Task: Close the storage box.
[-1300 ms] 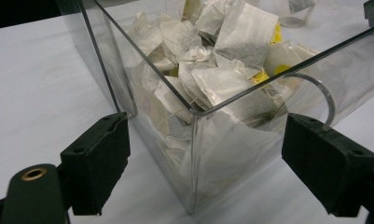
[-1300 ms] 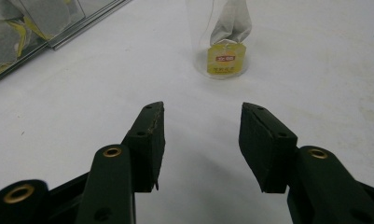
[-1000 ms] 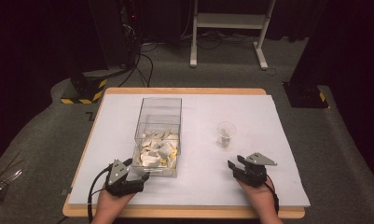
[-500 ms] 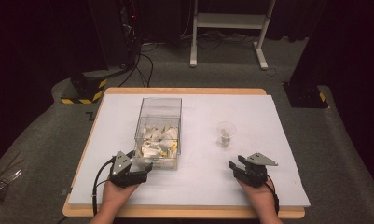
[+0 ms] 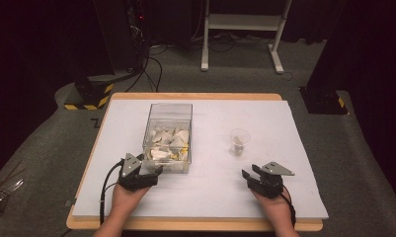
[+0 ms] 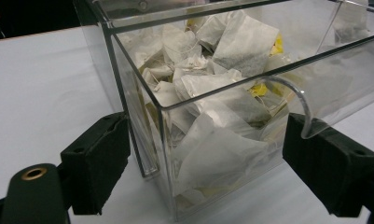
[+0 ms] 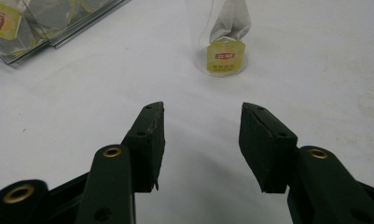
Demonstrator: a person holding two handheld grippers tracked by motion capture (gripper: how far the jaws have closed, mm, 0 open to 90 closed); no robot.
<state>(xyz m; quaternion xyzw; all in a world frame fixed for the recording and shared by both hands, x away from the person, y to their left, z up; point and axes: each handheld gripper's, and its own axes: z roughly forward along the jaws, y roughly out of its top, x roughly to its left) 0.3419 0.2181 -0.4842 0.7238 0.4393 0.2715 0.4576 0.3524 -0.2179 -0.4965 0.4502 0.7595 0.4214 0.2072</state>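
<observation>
A clear plastic box [image 5: 168,136] packed with white tea bags [image 5: 167,143] stands left of centre on the white table sheet [image 5: 284,128]. My left gripper [image 5: 151,166] is open at the box's near left corner. In the left gripper view its jaws straddle that corner of the box [image 6: 231,88], one on each side, and the tea bags [image 6: 212,116] show through the wall. A small clear cup [image 5: 239,142] holding one tea bag with a yellow tag [image 7: 225,57] stands to the right. My right gripper [image 5: 251,172] rests open on the sheet short of the cup, jaws [image 7: 202,114] empty.
The sheet lies on a wooden board [image 5: 195,96] with grey floor all round. A white stand [image 5: 240,29] and cables are behind the table. A black-and-yellow base [image 5: 89,94] sits at the back left and a black base [image 5: 324,101] at the back right.
My left gripper has moved forward and a little right, up to the box's near corner. The right gripper, cup and box have stayed put.
</observation>
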